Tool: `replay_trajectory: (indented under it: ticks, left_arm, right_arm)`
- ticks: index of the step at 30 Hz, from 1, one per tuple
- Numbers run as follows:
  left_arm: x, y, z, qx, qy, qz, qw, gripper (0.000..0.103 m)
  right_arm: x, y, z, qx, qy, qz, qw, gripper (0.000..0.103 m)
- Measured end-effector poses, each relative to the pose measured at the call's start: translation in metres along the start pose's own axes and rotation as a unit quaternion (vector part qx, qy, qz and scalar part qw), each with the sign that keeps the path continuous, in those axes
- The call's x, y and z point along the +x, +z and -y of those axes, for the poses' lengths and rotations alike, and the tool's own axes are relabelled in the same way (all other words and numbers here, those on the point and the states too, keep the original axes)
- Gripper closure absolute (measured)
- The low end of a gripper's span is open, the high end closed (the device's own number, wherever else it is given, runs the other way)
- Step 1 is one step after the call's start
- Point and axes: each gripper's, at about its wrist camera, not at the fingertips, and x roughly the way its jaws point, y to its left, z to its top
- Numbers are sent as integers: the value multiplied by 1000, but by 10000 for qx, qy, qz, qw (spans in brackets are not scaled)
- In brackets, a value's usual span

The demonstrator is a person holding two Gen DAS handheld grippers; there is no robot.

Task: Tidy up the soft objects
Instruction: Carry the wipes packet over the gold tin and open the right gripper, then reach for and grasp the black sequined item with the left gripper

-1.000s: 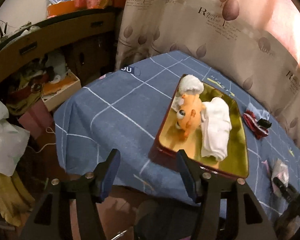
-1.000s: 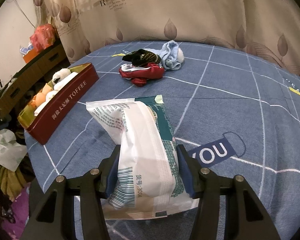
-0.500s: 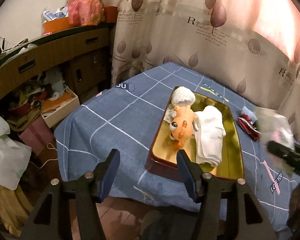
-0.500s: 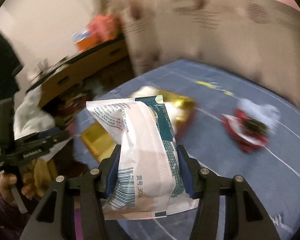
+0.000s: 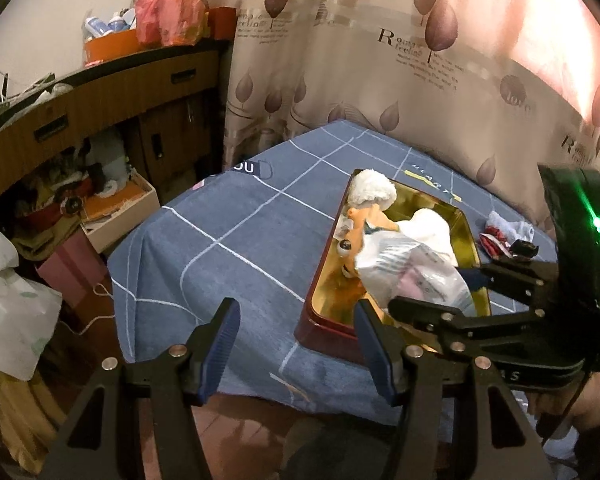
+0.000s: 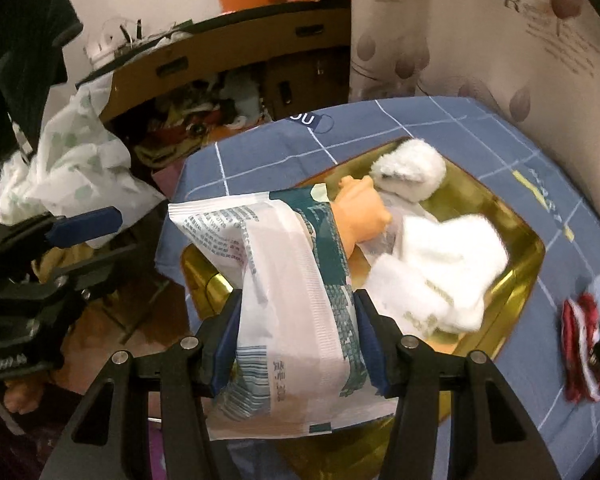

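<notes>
My right gripper (image 6: 296, 336) is shut on a white and green tissue pack (image 6: 288, 300) and holds it over the near end of the gold-lined red tin (image 6: 528, 256). In the left wrist view the same pack (image 5: 412, 272) hangs above the tin (image 5: 324, 320), with the right gripper (image 5: 436, 292) coming in from the right. Inside the tin lie an orange plush toy (image 6: 360, 216), a fluffy white item (image 6: 412, 168) and a folded white cloth (image 6: 448, 272). My left gripper (image 5: 296, 352) stands open and empty off the table's near corner.
A red, black and pale blue cloth pile (image 6: 584, 348) lies on the blue checked tablecloth (image 5: 220, 240) beyond the tin. A cluttered wooden cabinet (image 5: 100, 120), an open box (image 5: 120, 208) and a white plastic bag (image 5: 8, 312) stand left of the table. A leaf-print curtain (image 5: 380, 60) hangs behind.
My right gripper has swung left with the tissue pack, from over the bare tablecloth to above the tin, rolling as it went. The left gripper has stayed in place and open.
</notes>
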Motion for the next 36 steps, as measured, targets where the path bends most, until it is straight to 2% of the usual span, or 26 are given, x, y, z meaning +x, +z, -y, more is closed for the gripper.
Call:
replay_trajectory:
  ticks: [6, 8, 10, 12, 16, 18, 20, 23, 25, 29, 31, 33, 36]
  left_arm:
    - [4, -1, 0, 39, 16, -93, 9999, 43]
    - [6, -1, -1, 21, 16, -126, 9999, 43]
    - [7, -1, -2, 1, -8, -152, 9999, 43]
    - [8, -1, -3, -1, -11, -166, 9999, 43]
    - [8, -2, 0, 71, 13, -194, 9998, 43]
    - [8, -3, 1, 113, 27, -196, 9997, 43]
    - [7, -3, 3, 137, 45, -169, 9998, 43]
    - [4, -4, 2, 130, 42, -88, 9999, 43]
    - [3, -2, 2, 138, 64, -19, 9999, 43]
    - [0, -1, 2, 158, 109, 65, 9998, 42]
    - [-2, -2, 3, 170, 134, 104, 9997, 43]
    - [-5, -2, 6, 243, 166, 172, 9994, 43]
    - [-11, -1, 11, 329, 131, 277, 9990, 43]
  right_arm:
    - [9, 12, -8, -175, -166, -6, 9997, 50]
    - [5, 12, -6, -81, -132, 49, 9999, 46]
    - [-5, 10, -2, 32, -86, 235, 9997, 32]
    - [-18, 8, 4, 200, 54, 438, 9988, 24]
    - [-44, -4, 16, 597, 310, 808, 9945, 23]
    - [-60, -18, 23, 816, 282, 1026, 9910, 23]
    - [-75, -38, 30, 1002, 42, 1179, 9880, 23]
    - [-96, -79, 54, 1503, -622, 1330, 9777, 23]
    - [-111, -112, 84, 1999, -1249, 1293, 9632, 23]
    - [-140, -176, 152, 2875, -2372, 945, 9231, 23]
    - [-156, -208, 181, 3250, -2657, 808, 9040, 23]
    - [-165, -226, 193, 3346, -2929, 718, 8928, 23]
    - [-172, -250, 202, 3417, -3063, 644, 8862, 23]
